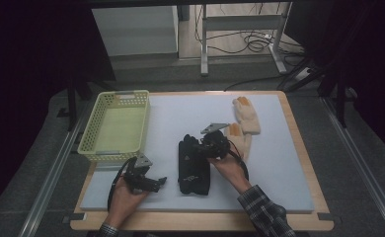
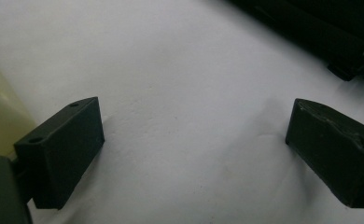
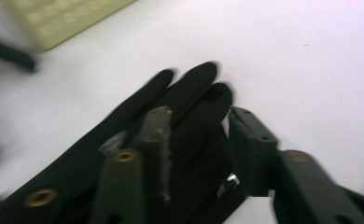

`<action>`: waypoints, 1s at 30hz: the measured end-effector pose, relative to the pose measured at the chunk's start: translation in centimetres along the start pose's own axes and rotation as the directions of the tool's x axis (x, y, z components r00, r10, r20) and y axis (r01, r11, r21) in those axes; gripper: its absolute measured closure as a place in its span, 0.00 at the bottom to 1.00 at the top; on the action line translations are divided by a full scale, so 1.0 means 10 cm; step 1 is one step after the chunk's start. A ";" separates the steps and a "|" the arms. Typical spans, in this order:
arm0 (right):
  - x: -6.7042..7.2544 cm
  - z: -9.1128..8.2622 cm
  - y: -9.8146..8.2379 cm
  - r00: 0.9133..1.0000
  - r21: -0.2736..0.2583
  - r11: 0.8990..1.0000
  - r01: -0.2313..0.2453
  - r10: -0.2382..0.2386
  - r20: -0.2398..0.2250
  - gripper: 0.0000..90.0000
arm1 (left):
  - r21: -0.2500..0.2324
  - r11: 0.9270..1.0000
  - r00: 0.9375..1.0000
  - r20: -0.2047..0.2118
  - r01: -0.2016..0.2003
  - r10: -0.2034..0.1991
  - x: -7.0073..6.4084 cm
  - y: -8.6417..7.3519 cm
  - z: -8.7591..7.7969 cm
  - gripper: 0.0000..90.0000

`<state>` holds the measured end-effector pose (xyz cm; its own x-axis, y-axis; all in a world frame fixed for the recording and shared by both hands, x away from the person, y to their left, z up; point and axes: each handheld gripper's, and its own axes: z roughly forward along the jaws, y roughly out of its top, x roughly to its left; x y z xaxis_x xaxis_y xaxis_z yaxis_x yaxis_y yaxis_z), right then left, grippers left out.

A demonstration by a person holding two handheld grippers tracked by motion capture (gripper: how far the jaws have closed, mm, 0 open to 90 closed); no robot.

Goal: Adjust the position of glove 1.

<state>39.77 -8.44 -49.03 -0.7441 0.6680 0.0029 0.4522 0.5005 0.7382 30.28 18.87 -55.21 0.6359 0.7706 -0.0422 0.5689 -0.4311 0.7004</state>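
While dark floor surrounds it, white mat bears yellow basket.

A pale yellow plastic basket with perforated walls stands at the far left of the surface, which is covered by a light grey mat with a wooden edge showing around it. Two cream knitted gloves with orange fingertips lie well apart from it toward the far right, one just beside the other.

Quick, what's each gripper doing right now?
Left gripper: open, holding nothing, over the white mat.
Right gripper: open, jaws either side of the black glove.
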 end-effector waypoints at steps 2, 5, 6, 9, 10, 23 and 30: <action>-0.08 0.21 0.05 1.000 0.017 1.000 -0.018 0.018 0.012 0.54 | 0.002 1.000 1.000 -0.001 -0.002 0.002 0.00 0.00 0.00 0.05; -0.10 0.33 0.06 0.999 0.050 0.999 -0.019 0.018 0.034 0.62 | 0.000 1.000 1.000 0.000 0.000 0.000 0.00 0.00 0.00 0.05; -0.14 0.40 0.05 0.999 0.068 0.997 -0.046 0.045 0.013 0.82 | 0.000 1.000 1.000 0.000 0.000 0.000 0.00 0.00 0.00 0.05; -0.15 0.40 0.04 0.998 0.058 0.996 -0.063 0.063 0.004 0.95 | 0.000 1.000 1.000 0.000 0.000 0.000 0.00 0.00 0.00 0.05; -0.12 0.35 0.05 0.999 0.048 0.998 -0.033 0.032 0.022 0.96 | 0.000 1.000 1.000 0.000 0.000 0.000 0.00 0.00 0.00 0.05; -0.17 0.13 -0.01 0.999 0.016 1.000 -0.024 0.024 0.023 0.74 | 0.000 1.000 1.000 0.000 0.000 0.000 0.00 0.00 0.00 0.05; -0.12 -0.29 -0.18 1.000 -0.003 1.000 0.018 -0.019 -0.011 0.80 | 0.000 1.000 1.000 0.000 0.000 0.000 0.00 0.00 0.00 0.05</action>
<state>38.46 -11.76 -48.43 -0.7578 0.6525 -0.0033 0.4369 0.5112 0.7402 30.28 18.87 -55.21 0.6360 0.7705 -0.0422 0.5690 -0.4313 0.7001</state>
